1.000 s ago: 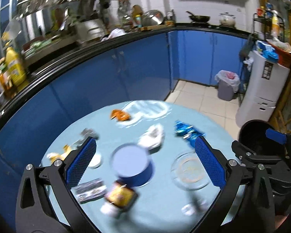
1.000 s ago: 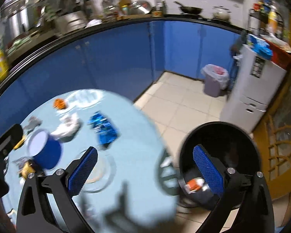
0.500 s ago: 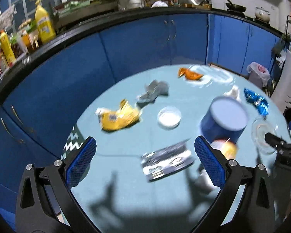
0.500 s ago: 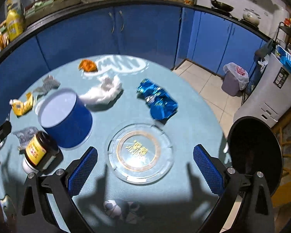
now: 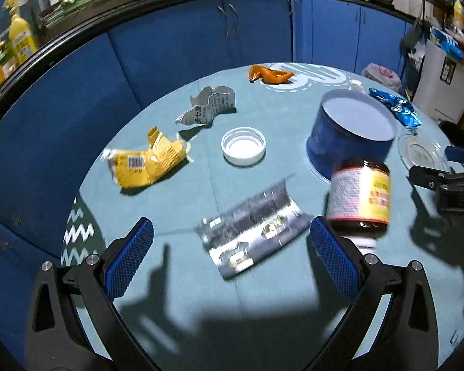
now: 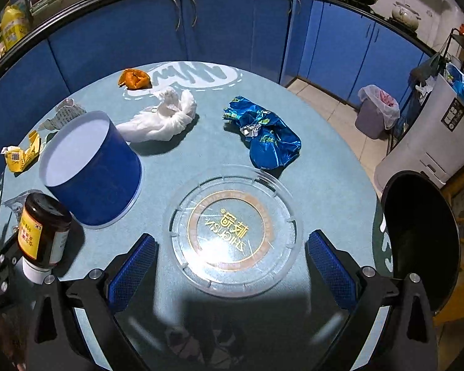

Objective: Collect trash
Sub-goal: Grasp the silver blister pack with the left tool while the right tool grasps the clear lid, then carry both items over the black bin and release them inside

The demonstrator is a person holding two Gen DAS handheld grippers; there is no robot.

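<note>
here the left gripper (image 5: 230,247) hangs wide open over the crinkled silver foil wrapper (image 5: 252,235), which lies low in the centre of the left view between the blue pads. to take it well, i judge it best to come straight down, pinch the raised curled edge, and keep clear of the brown glass jar with a yellow label (image 5: 359,199) just right of it. the foil looks thin, shiny and springy. further up sit the crumpled yellow snack bag (image 5: 145,164) and the white plastic cap (image 5: 243,146). the right gripper (image 6: 230,262) is also spread open, empty, over the clear round plastic lid (image 6: 232,228); the black bin (image 6: 420,235) stands at the right edge.
</note>
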